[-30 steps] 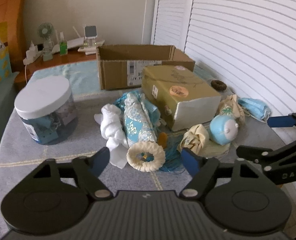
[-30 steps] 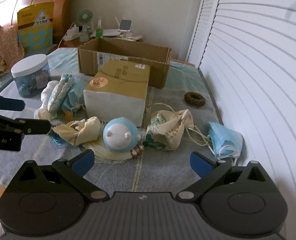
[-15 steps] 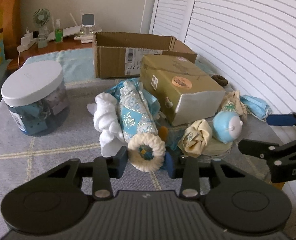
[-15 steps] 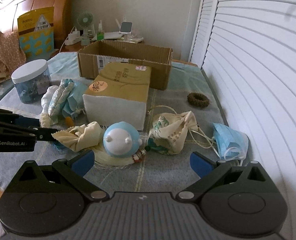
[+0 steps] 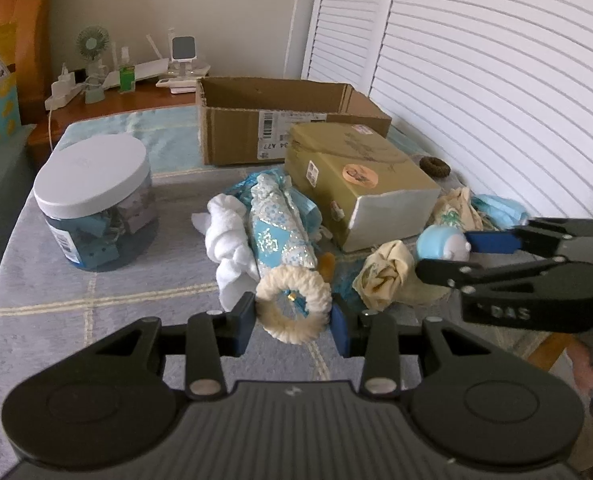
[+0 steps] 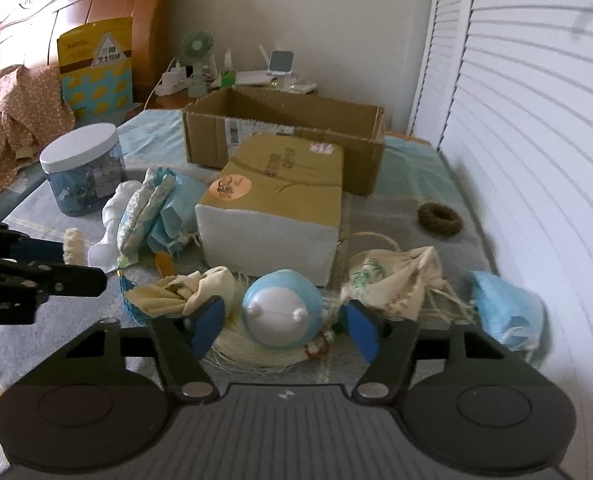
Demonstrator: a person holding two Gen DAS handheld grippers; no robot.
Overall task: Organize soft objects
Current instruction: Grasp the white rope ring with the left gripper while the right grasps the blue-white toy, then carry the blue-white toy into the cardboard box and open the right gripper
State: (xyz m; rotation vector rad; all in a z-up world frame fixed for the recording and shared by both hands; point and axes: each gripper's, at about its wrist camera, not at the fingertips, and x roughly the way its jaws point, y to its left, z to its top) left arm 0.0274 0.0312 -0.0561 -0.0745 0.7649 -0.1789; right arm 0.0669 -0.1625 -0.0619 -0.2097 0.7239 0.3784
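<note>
Ahead of both our tongs lies the grey checked cloth-covered surface (image 5: 56,280), and at its far end stands the open brown cardboard box (image 5: 280,120), well beyond either pair of tips. Just in front of the box, between it and our tongs, sits the olive-gold rectangular carton with a white end face (image 6: 280,200). Far off to the left of our left tongs stands the clear plastic jar with a white lid (image 5: 92,208).

Our left gripper (image 5: 292,316) points down at a slant toward the cloth. Its jaws have just been closing, and both blue pads now press on the sides of the cream woolly ring (image 5: 294,306), which is at the near end of the blue-and-white patterned fabric roll (image 5: 276,236). A white knotted cloth (image 5: 228,240) lies just left of that roll.

Our right gripper (image 6: 284,320) slants down likewise, to the right of the left one. Its jaws have just been closing around the pale blue round soft toy with a white face (image 6: 282,312). The toy sits between the pads, yet we see a gap on each side, so they do not grip it. A crumpled cream cloth (image 6: 184,296) touches its left finger; a cream drawstring pouch (image 6: 392,284) lies just past its right finger, with a blue face mask (image 6: 504,312) further right.
</note>
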